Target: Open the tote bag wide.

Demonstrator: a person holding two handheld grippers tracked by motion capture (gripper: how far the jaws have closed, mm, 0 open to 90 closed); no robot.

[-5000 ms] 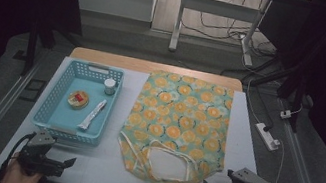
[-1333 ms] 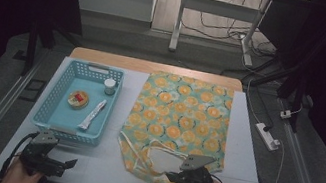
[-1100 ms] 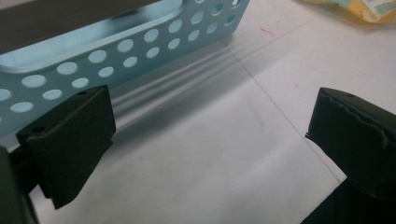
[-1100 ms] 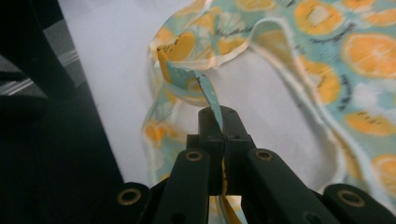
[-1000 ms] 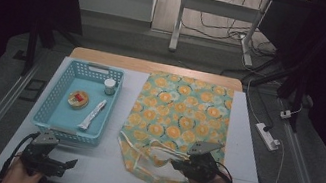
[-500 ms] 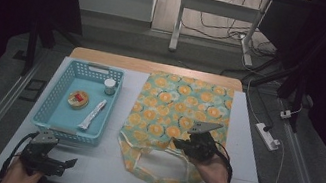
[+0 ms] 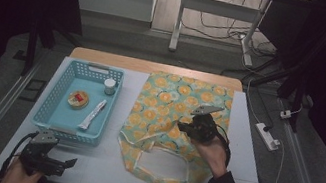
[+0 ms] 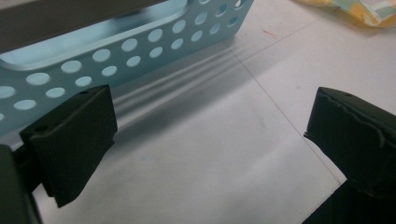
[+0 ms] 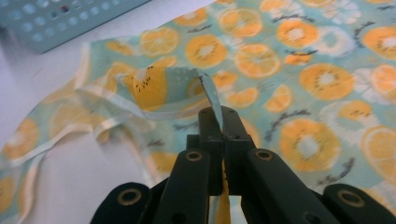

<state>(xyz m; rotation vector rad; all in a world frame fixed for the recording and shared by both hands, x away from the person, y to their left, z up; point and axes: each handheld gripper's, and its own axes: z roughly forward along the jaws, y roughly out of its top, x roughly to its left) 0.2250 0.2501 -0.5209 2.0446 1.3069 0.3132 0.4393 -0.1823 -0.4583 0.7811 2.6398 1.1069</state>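
high view / right gripper (image 7: 184, 126): over the fruit-print bag (image 7: 184, 100), which lies flat on the white table (image 7: 251, 153) right of the blue basket (image 7: 60, 104), top layer pulled up and folded back
high view / left gripper (image 7: 68, 162): near table edge, in front of basket, holding nothing
left gripper view / jaws: wide apart, bare table between, basket wall (image 8: 140, 51) just beyond
right gripper view / jaws: pinched tight on a fold of bag (image 9: 299, 60) fabric, edge sticking up between them

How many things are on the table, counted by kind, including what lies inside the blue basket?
Fruit-print cloth bag: 1
Blue basket: 1
Small jar: 1
Round orange item: 1
White tube: 1
Total: 5
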